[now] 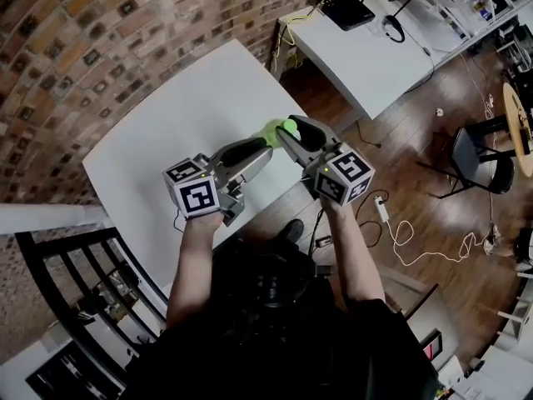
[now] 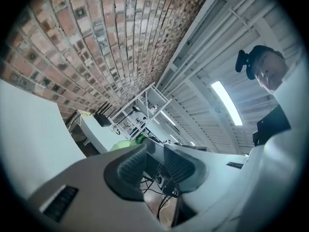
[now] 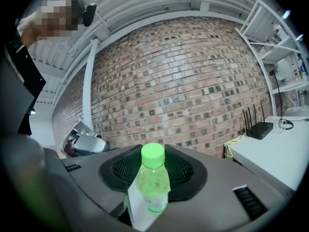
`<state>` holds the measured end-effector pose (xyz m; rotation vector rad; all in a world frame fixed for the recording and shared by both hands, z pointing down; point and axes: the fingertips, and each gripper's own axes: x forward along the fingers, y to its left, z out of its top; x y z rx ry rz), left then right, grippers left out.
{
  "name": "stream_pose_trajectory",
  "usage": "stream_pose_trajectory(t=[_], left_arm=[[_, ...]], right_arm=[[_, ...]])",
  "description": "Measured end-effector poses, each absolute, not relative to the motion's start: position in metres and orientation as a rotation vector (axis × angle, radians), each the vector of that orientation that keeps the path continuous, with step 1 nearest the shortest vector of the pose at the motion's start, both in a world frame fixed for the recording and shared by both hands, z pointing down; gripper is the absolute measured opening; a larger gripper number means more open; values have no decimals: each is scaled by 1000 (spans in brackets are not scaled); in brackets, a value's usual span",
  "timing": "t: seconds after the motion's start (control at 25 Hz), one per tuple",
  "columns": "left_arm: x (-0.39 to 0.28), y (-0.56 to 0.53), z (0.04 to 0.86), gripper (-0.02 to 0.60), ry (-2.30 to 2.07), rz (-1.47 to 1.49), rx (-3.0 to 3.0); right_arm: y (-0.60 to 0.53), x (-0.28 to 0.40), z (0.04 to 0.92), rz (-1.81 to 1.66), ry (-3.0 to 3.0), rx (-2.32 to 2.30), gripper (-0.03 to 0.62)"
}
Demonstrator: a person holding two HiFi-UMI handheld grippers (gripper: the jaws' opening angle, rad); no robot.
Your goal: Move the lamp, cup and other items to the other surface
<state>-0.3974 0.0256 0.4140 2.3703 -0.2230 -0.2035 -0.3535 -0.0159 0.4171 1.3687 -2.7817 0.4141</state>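
1. A brick wall (image 1: 100, 40) is running along the far left side, and a white table (image 1: 166, 132) is standing against it, its top bare.
2. The left gripper (image 1: 266, 145) is hanging over the near edge of that table and pointing roughly level. Its jaws are standing slightly apart, with nothing between the ribbed pads.
3. A small green bottle (image 3: 150, 185) with a bright green cap is sitting right beside the left gripper's tip, over the table's right-hand edge. Whether it is touching the tabletop cannot be told.
4. The right gripper (image 1: 286, 133) is clamping the bottle, one pad pressing on each side of its body, and the cap is rising above them.
5. Farther right, a second white table (image 1: 366, 57) is carrying a black router (image 1: 348, 11) with upright antennas.
6. At the far right, a black chair (image 1: 479, 158) is standing on the wooden floor (image 1: 416, 140).
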Motion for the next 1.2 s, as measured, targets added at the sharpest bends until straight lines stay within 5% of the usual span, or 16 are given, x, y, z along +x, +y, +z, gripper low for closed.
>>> stream_pose_trajectory(t=[0.72, 1.2], left_arm=[[-102, 106, 396, 150, 7, -72, 2422], [3, 138, 393, 150, 230, 48, 2427]], right_arm=[[82, -40, 390, 338, -2693, 1685, 179], [124, 66, 386, 332, -2574, 1954, 179]])
